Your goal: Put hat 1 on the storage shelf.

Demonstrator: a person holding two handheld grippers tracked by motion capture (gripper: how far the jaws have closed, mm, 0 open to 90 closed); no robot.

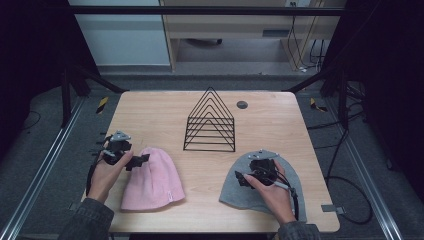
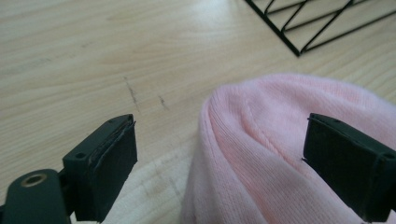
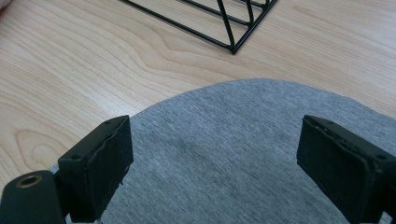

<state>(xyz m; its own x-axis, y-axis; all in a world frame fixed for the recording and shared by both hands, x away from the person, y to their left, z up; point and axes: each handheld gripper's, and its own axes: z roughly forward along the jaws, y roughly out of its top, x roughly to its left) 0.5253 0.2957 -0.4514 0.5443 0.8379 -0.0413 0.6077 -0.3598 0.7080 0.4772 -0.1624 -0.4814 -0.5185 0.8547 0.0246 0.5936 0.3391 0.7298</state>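
Note:
A pink knit beanie (image 1: pixel 150 180) lies flat at the table's front left. My left gripper (image 1: pixel 137 161) hovers over its rounded top with jaws wide open; in the left gripper view the pink beanie (image 2: pixel 275 140) sits between the two jaws, with the pads not pressing on it. A grey beanie (image 1: pixel 235 192) lies at the front right. My right gripper (image 1: pixel 243 179) is over it, open, and the grey beanie (image 3: pixel 224 154) spreads flat between and below the jaws. A black wire rack (image 1: pixel 210 121) stands at the table's middle.
The wire rack's base (image 2: pixel 317 23) lies just beyond the pink beanie, and its corner (image 3: pixel 231 44) beyond the grey one. A small dark round plug (image 1: pixel 242 104) sits in the tabletop (image 1: pixel 150 115) behind the rack. Cables trail on the floor at right.

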